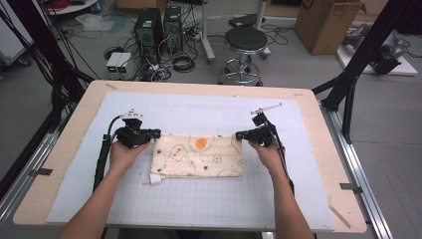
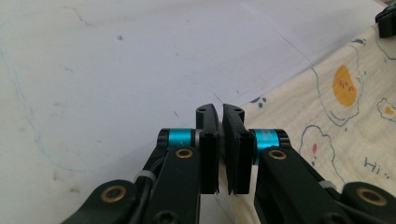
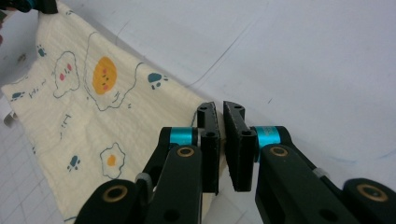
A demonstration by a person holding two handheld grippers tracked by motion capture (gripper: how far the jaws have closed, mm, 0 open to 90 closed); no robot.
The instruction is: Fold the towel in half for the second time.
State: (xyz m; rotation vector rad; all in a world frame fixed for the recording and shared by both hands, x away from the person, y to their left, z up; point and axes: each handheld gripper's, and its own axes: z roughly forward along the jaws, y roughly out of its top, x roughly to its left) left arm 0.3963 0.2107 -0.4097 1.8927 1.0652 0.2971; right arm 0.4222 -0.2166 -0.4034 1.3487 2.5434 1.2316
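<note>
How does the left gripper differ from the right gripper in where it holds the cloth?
The left gripper pinches the cloth at its far left corner; the right gripper pinches its far right corner. The left gripper points rightward across the table, the right gripper leftward, so they face each other. The egg print lies nearer the right gripper than the left gripper. Both are shut on the cloth's far edge.

My desk [image 1: 59, 164] has a pale wooden top under a white gridded mat [image 1: 209, 199]. Beyond it I see grey floor, a black round stool [image 1: 245, 42], two dark computer towers [image 1: 158, 27] amid tangled cables, a cardboard box [image 1: 326, 22], and black frame struts [image 1: 366, 50] on both sides.
</note>
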